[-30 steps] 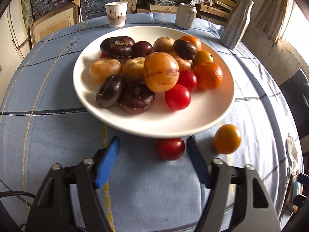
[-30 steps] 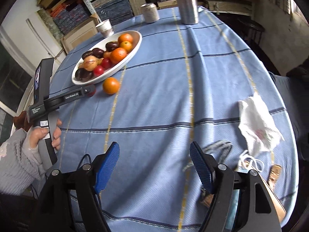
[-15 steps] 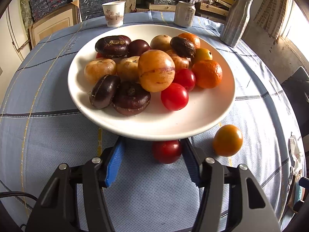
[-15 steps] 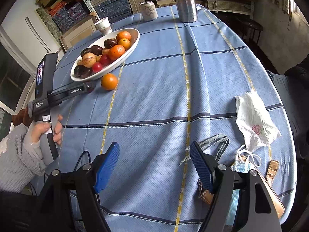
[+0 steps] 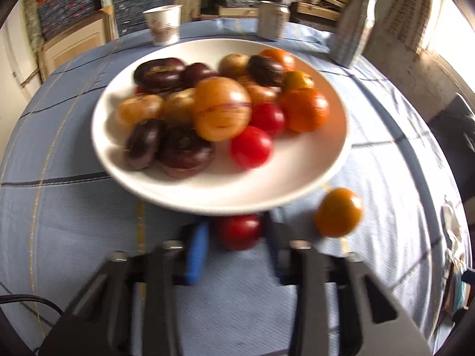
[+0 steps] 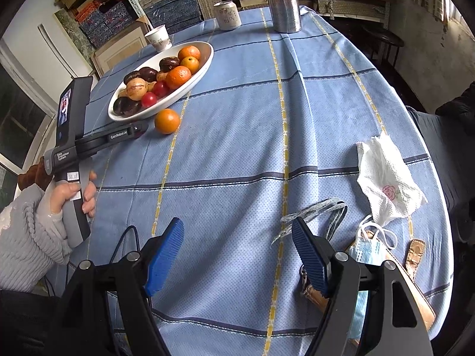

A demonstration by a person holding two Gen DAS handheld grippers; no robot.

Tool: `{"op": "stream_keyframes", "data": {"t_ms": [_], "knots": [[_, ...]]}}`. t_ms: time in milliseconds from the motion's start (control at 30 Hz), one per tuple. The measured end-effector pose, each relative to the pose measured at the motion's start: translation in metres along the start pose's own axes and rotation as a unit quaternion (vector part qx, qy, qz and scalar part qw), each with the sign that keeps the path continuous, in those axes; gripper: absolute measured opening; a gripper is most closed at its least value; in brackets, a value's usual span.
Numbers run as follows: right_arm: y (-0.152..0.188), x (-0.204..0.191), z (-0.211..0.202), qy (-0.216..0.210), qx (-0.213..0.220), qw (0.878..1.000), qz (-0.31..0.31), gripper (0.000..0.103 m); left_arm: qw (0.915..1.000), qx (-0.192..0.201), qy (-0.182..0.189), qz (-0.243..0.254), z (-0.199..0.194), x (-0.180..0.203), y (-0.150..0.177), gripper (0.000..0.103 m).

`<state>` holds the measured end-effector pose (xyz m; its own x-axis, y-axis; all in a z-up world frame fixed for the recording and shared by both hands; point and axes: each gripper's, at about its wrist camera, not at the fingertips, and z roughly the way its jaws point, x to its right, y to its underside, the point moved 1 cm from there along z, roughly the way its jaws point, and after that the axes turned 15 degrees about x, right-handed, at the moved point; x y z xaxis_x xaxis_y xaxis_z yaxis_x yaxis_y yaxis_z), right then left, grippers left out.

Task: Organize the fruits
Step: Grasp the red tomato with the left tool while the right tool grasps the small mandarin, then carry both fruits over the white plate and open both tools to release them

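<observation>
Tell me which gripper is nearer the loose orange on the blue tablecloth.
Left. The left gripper grips a red tomato beside the orange; the right gripper hovers far away, open.

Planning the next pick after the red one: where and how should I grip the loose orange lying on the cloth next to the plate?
Grip the orange across its widest middle, coming steeply from above on the open cloth side. It is round and sits free on the tablecloth, but the plate rim overhangs close by, so keep the fingers off that side. The left gripper is shut on the red fruit.
</observation>
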<state>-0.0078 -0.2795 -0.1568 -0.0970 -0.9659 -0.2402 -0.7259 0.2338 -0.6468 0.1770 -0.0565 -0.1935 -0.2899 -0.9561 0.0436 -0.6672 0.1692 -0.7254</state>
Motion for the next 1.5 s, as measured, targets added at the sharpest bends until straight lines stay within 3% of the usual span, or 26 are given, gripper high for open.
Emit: {"op": "stream_keyframes", "data": {"t_ms": [300,533,767,867,933,1033,1133,1267,1500], "knots": [[-0.028,-0.043,0.04,-0.049,0.007,0.997,-0.052,0.076,0.9992,0.01,-0.005,-0.037,-0.051,-0.031,0.016,0.028],[-0.058,-0.088,0.098,-0.076,0.018,0.991,-0.106,0.076,0.9954,0.011,-0.06,-0.074,-0.111,-0.086,0.041,0.028],[-0.072,-0.106,0.135,-0.083,0.018,0.989,-0.122,0.075,0.9899,0.008,-0.102,-0.099,-0.14,-0.119,0.058,0.028],[-0.074,-0.107,0.142,-0.083,0.013,0.989,-0.122,0.062,0.9891,0.008,-0.106,-0.101,-0.145,-0.124,0.059,0.028],[-0.073,-0.107,0.148,-0.083,0.001,0.989,-0.121,0.044,0.9892,0.007,-0.106,-0.101,-0.145,-0.125,0.06,0.028],[-0.069,-0.106,0.146,-0.083,0.0,0.989,-0.12,0.04,0.9898,0.007,-0.101,-0.1,-0.143,-0.123,0.058,0.028],[-0.067,-0.104,0.138,-0.085,0.001,0.99,-0.116,0.04,0.9912,0.006,-0.091,-0.096,-0.136,-0.116,0.053,0.028],[-0.085,-0.105,0.106,-0.096,0.037,0.989,-0.107,0.04,0.9941,0.017,-0.072,-0.079,-0.125,-0.103,0.033,0.028],[-0.149,-0.115,0.079,-0.11,0.095,0.984,-0.107,0.04,0.9954,0.057,-0.041,-0.066,-0.089,-0.089,-0.044,0.028]]}}
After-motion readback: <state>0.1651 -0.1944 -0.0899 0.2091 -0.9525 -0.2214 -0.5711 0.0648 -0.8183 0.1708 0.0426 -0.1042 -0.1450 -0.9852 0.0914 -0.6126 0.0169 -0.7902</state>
